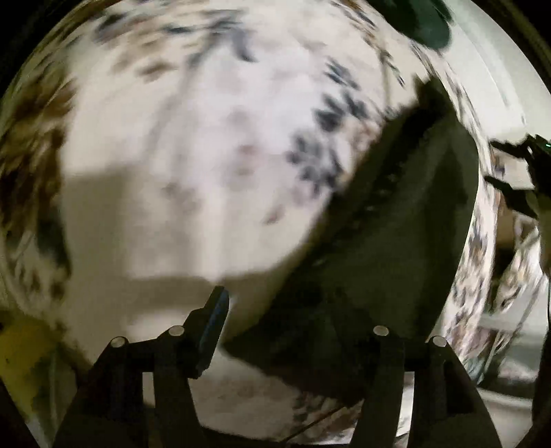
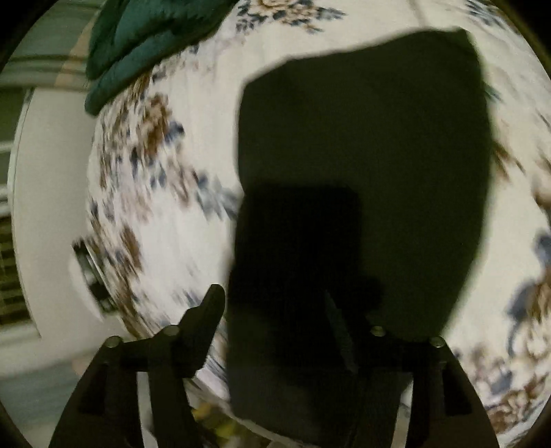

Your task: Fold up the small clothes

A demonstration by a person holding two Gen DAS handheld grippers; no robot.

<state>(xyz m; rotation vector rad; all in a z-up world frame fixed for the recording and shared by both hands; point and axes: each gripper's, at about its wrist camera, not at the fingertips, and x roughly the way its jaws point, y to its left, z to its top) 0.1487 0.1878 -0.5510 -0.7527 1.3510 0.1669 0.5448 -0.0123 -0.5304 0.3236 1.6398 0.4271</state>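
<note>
A dark olive garment [image 2: 365,155] lies flat on a white floral bedsheet [image 2: 155,193]; its near part is folded over into a darker layer [image 2: 292,275]. In the left wrist view the same garment [image 1: 396,241] lies to the right, its edge lifted and blurred. My left gripper [image 1: 275,331] is open; its left finger [image 1: 213,320] is over the sheet and the right finger is hidden by the cloth. My right gripper [image 2: 275,331] is open above the garment's near edge. The right gripper also shows at the left wrist view's far right [image 1: 516,172].
A dark green quilted item [image 2: 144,38] lies at the sheet's far left corner, also seen in the left wrist view [image 1: 423,24]. The bed's edge and a white wall [image 2: 51,206] are to the left. A yellow patch [image 1: 24,358] sits bottom left.
</note>
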